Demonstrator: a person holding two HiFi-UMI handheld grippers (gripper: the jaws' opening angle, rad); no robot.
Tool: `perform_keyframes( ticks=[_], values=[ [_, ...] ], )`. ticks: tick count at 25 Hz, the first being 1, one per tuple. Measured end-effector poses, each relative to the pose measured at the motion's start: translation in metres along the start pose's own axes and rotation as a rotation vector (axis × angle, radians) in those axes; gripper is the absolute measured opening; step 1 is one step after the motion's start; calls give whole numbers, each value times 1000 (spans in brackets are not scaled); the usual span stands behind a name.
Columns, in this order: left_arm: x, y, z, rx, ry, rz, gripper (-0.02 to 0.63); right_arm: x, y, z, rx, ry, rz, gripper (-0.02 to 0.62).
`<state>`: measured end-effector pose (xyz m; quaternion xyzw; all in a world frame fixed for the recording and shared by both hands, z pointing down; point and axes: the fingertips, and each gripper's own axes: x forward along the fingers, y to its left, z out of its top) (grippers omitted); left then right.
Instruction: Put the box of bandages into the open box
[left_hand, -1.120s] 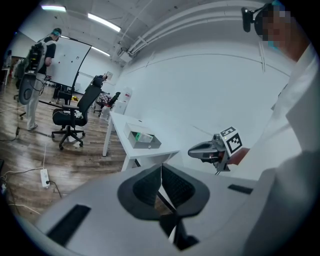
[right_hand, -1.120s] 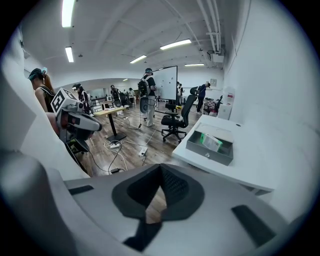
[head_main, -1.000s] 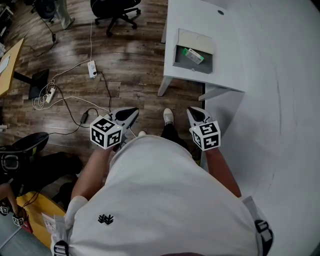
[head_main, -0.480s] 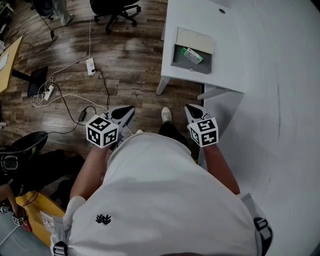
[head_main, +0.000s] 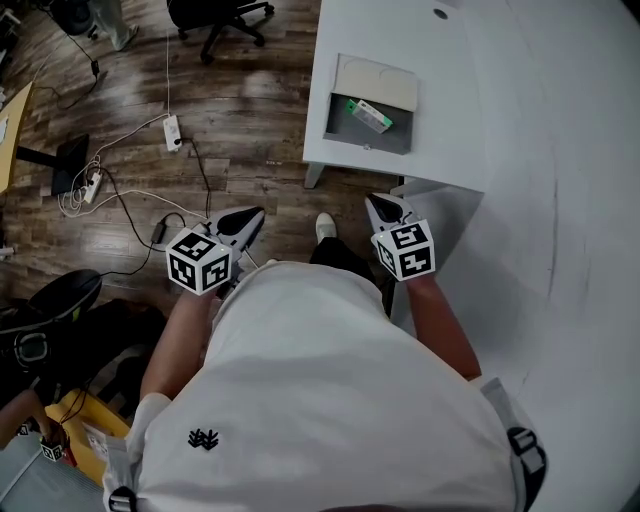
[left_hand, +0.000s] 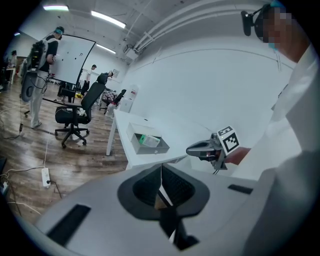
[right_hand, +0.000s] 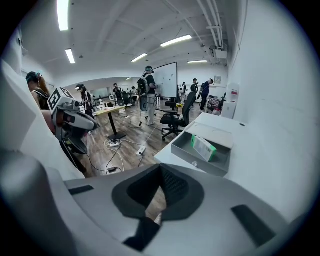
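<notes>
Noted box of bandages (head_main: 371, 116) inside open box (head_main: 366, 143), toward its far side. Found left gripper (head_main: 254, 214) and right gripper (head_main: 376, 201) both with jaws together on nothing, well apart from open box, off its near side. Judged placing done: hold jaws closed, stay clear of open box, avoid knocking table (head_main: 450, 90) beneath it. Cannot tell whether box of bandages lies flat or leans on a wall; print too small to read.
</notes>
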<state>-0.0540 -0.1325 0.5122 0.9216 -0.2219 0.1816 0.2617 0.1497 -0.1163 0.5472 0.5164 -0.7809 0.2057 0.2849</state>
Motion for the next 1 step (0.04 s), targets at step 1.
perform_keyframes(
  ticks=[1],
  values=[
    [7,0,7,0,-2,-1,9,2,-9,2,-2,4,2,6]
  ],
)
